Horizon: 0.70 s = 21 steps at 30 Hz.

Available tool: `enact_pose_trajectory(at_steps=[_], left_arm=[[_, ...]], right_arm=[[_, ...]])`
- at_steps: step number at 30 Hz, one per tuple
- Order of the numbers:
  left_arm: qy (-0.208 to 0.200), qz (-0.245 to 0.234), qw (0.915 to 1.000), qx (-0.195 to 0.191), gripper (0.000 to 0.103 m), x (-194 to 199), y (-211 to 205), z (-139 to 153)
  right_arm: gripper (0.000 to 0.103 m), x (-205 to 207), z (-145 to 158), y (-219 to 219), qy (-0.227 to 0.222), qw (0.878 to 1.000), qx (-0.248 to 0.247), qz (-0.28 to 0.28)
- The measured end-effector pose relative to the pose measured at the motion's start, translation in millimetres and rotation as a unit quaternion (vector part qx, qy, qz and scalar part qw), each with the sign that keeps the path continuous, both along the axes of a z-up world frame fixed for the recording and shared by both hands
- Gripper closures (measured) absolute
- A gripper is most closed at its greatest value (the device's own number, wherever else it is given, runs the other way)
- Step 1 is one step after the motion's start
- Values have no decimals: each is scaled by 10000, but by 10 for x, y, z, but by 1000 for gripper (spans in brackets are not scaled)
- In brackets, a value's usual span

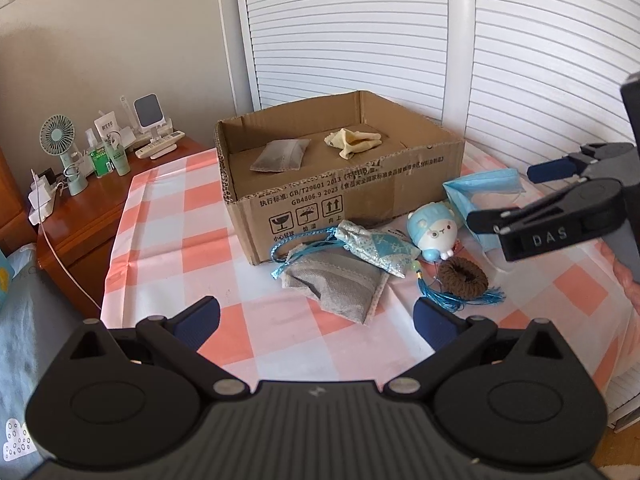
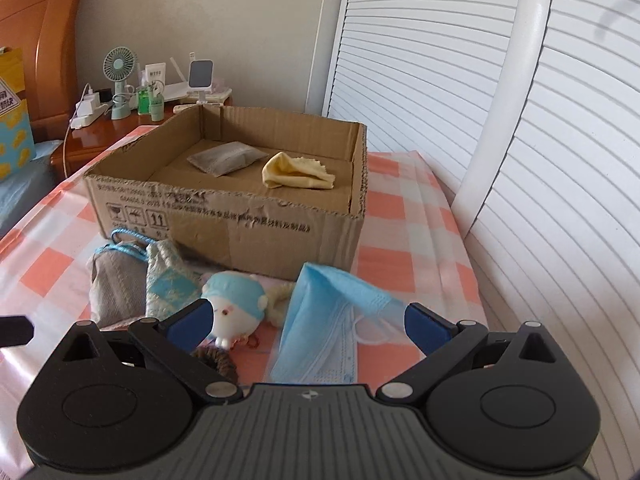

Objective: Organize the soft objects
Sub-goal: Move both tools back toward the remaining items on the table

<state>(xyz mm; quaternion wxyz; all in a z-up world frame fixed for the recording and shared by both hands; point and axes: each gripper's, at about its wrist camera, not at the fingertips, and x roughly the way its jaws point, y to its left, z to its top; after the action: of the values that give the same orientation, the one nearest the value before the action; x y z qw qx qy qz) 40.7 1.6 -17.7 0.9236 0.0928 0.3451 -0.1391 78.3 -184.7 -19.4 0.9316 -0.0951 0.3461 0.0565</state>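
Jaws: both sets stand spread wide and carry nothing. The left gripper (image 1: 316, 320) hangs over the checked tabletop (image 1: 168, 216), short of the loose pile. The right gripper (image 2: 306, 320) hangs above the blue face mask (image 2: 320, 320), which lies crumpled just in front of the cardboard box (image 1: 360, 204).

Inside the box: a grey sachet (image 1: 280, 155) and a yellow cloth (image 1: 354, 141), lying apart on its floor.

Outside, close against the box's near wall: a second grey pouch (image 1: 336, 286), a blue patterned sachet with cord and tassel (image 1: 376, 248) lying partly over it, a small plush toy (image 1: 434, 232), a brown hair tie (image 1: 464, 276) and the mask.

Assessment: two items stowed, five outstanding; under half complete. The mask appears next in line.
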Motion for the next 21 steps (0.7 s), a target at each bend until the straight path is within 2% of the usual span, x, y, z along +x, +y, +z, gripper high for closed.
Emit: enact_pose_trajectory(at_steps=[6,13,21], left_arm=[[61,35,10000,36,1,8,10,-37],[95,139,9998,41,1,21,74,-57],[181,183,9997,47,1,59,100,-107]], right_arm=[[0,-237,-76,151,143,9983,207,521],[0,-315,-181,359,345,9900,537,1260],[0,-122,-431,408,684,9872,630,1292]])
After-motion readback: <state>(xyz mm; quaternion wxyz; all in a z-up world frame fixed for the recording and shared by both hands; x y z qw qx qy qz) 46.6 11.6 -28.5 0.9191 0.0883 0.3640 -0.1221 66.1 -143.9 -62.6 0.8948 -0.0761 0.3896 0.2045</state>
